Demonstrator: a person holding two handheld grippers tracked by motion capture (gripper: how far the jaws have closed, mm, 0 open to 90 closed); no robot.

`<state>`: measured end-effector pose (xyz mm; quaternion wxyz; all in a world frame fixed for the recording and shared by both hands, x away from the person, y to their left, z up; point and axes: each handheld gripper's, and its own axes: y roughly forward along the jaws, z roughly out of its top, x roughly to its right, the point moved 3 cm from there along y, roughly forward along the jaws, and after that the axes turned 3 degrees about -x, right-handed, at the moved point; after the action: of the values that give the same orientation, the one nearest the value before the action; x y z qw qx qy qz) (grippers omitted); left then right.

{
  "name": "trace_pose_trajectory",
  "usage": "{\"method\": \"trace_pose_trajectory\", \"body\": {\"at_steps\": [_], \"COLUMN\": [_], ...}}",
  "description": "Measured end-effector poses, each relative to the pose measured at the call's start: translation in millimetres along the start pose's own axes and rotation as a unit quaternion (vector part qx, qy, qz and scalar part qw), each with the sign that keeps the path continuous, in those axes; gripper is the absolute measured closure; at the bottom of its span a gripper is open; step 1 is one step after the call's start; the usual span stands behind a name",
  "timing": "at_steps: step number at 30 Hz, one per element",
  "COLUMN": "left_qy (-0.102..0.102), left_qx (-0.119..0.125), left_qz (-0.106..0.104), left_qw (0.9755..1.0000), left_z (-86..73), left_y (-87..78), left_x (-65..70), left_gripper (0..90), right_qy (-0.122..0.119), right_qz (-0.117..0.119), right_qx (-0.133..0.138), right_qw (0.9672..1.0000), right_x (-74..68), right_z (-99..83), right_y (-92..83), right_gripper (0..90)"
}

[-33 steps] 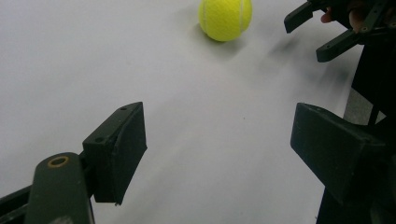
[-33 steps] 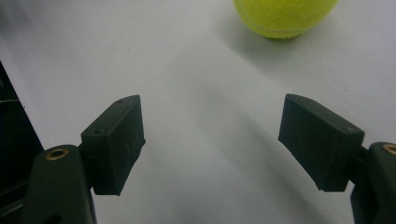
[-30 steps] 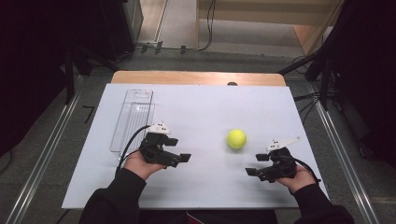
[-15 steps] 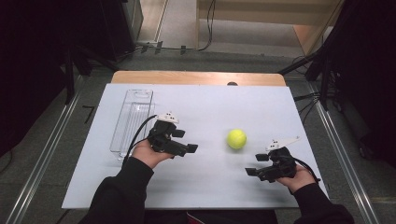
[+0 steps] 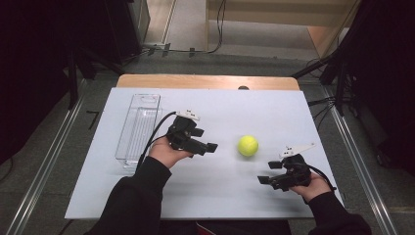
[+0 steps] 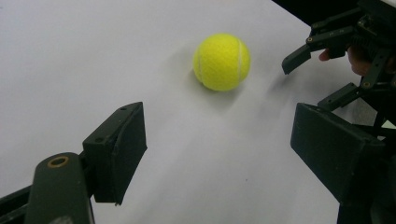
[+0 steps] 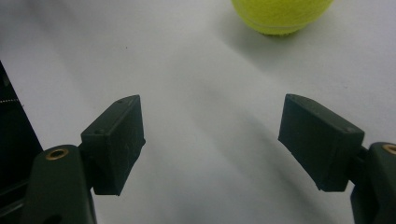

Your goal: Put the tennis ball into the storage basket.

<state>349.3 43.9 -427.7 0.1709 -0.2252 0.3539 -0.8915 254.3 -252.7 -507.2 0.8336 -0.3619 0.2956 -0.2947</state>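
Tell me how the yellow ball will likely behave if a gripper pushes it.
The ball is round and lies free on the flat white table, so a push would probably send it rolling. Its fuzzy, tennis-like surface suggests it is light, slightly springy and not slippery between the jaws.

This looks like a lab or recording studio set up for data capture, not a home or a shop. A white board (image 5: 215, 196) lies flat over a plain wooden table (image 5: 205, 81), lit brightly from above, while the surroundings fall off into black — dark curtains or panels (image 5: 34, 73) close in at both sides. Loose cables (image 5: 220, 34) trail across the grey floor (image 5: 186, 24) behind the table, and metal rails (image 5: 44, 166) (floor tracks or frame bars, hard to tell which) run along either side. The person's hand-held devices are wired too — instrumented gear, not household tools.
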Motion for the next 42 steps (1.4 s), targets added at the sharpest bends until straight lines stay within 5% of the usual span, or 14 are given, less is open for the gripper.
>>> {"method": "trace_pose_trajectory", "body": {"at_steps": [25, 42], "left_qy": [0.020, 0.039], "left_qx": [0.000, -0.013], "left_qz": [-0.021, -0.014], "left_qw": [0.9996, 0.9991], "left_z": [38.3, 60.0], "left_y": [42.9, 80.0], "left_x": [6.9, 15.8], "left_gripper": [19.1, 19.1], "right_qy": [-0.004, -0.005], "right_qz": [0.002, 0.002], "right_qx": [0.000, 0.001], "right_qw": [1.0000, 1.0000], "right_x": [-1.6, -1.2], "right_z": [1.0, 1.7], "right_y": [0.4, 0.2], "right_gripper": [20.4, 20.4]}}
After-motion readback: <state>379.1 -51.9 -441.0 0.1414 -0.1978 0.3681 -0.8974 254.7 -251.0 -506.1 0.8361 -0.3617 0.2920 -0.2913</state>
